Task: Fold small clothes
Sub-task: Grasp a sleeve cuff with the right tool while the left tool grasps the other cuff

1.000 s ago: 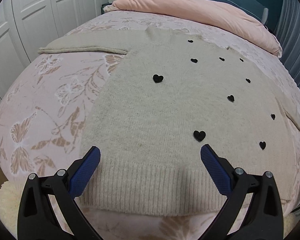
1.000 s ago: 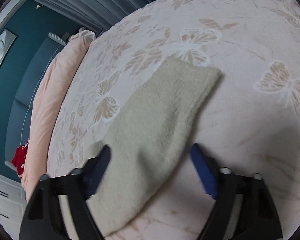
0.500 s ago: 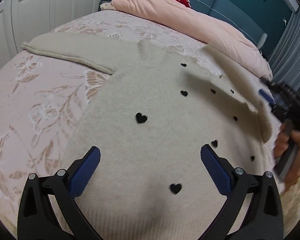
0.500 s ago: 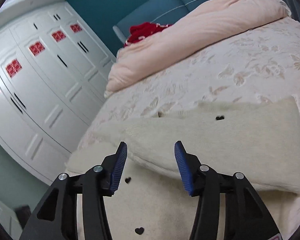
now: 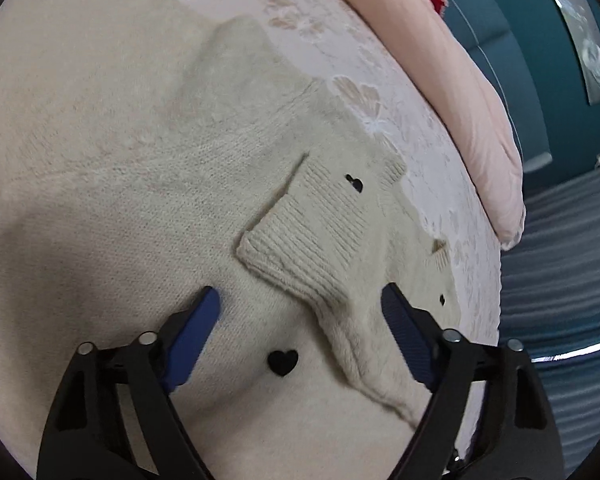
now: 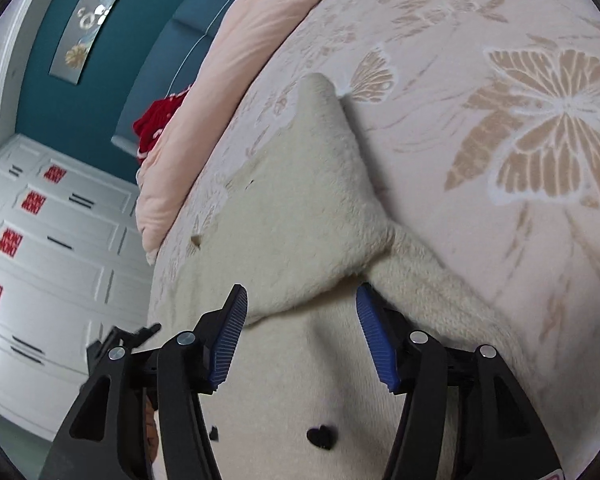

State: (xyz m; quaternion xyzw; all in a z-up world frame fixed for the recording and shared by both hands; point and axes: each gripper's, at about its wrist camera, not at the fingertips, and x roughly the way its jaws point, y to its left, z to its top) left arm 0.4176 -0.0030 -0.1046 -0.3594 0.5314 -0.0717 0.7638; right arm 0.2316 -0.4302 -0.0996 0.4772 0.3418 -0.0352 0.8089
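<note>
Sweater: a cream knitted sweater (image 5: 111,208) with small black hearts lies spread flat on the bed, filling most of my left view.
Folded sleeve: one sleeve (image 5: 340,280) is laid back across the body of the sweater; its ribbed cuff (image 5: 304,232) rests on the chest area, just ahead of my left fingers.
Hearts: one black heart (image 5: 283,362) sits on the knit between my left fingers; another (image 6: 320,436) lies low between my right fingers.
My left fingers: the blue-padded fingers (image 5: 302,330) stand wide apart, hovering just above the sweater and gripping nothing.
My right fingers: the blue ribbed fingers (image 6: 302,334) are also apart, with nothing between them; a folded edge of the sweater (image 6: 300,220) lies directly in front of them.
Fold at the shoulder: in the right view the knit rises in a soft ridge where the sleeve turns over the body.
Bed: a pale pink bedspread (image 6: 500,100) patterned with tan butterflies carries the sweater.
Duvet: a peach duvet (image 5: 460,80) is bunched along the far side of the bed.
Beyond the bed: a red garment (image 6: 155,120) against a teal headboard, and white wardrobe doors (image 6: 51,240) with red stickers.
</note>
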